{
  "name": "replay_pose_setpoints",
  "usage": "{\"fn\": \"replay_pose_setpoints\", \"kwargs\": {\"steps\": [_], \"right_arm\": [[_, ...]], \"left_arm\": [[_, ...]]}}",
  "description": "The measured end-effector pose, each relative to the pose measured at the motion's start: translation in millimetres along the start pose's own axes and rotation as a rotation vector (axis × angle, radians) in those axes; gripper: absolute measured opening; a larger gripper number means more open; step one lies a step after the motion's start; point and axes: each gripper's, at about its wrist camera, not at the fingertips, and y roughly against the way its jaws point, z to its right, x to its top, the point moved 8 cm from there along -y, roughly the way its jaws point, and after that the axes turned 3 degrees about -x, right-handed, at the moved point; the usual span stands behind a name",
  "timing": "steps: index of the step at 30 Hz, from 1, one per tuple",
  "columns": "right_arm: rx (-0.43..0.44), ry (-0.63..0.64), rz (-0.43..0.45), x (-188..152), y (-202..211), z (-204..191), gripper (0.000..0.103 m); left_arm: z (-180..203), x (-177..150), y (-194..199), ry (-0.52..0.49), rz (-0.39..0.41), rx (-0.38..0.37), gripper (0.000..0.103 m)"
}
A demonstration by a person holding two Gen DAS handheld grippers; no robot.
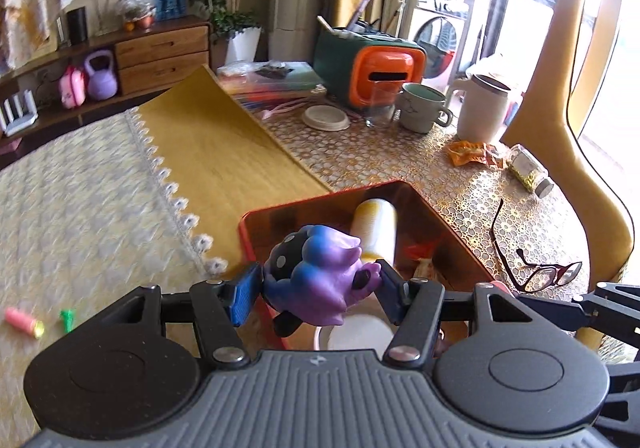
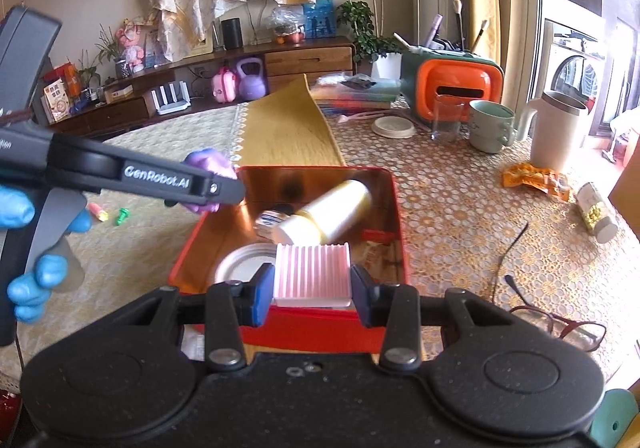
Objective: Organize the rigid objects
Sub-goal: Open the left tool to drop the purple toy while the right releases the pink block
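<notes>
My left gripper [image 1: 318, 290] is shut on a purple and blue toy figure [image 1: 320, 280], held above the near left corner of the red tin box [image 1: 452, 232]. In the right wrist view the toy [image 2: 210, 164] shows behind the left gripper [image 2: 224, 190] at the box's left rim [image 2: 182, 252]. My right gripper [image 2: 310, 294] is shut on a pink ribbed block [image 2: 312, 274] over the box's near edge. Inside the box lie a yellow-white bottle [image 2: 324, 212] and a round white lid [image 2: 244, 262].
Glasses [image 2: 560, 324] lie right of the box. A small jar [image 2: 596, 214] and an orange wrapper [image 2: 534, 176] sit further right. Mugs [image 2: 490, 126], a glass [image 2: 446, 120], a white jug [image 2: 558, 132] and an orange-green case [image 2: 456, 86] stand at the back. Small toys [image 2: 108, 214] lie on the left cloth.
</notes>
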Motion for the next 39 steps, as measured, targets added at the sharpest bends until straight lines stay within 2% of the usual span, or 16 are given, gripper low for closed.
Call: {"fn": "replay_pose_setpoints", "kwargs": {"steps": [8,20,31,39], "right_arm": [[-0.012,0.012,-0.016,3.9,-15.0,18.6,0.04],[0.024,0.08,-0.075,-1.1,-50.5,6.7,0.04],[0.023,0.085,-0.117,-8.9,-64.6,5.7,0.041],[0.011,0.073,-0.108,-7.8,-58.1,6.3,0.046]], "left_arm": [[5.2,15.1,-41.4,-0.006,-0.046,0.025,0.06],[3.8,11.0,-81.3,0.007,-0.108,0.051,0.06],[3.5,12.4,-91.3,0.039,-0.116,0.032,0.055],[7.9,10.2,-78.5,0.019,-0.09,0.02,0.055]]}}
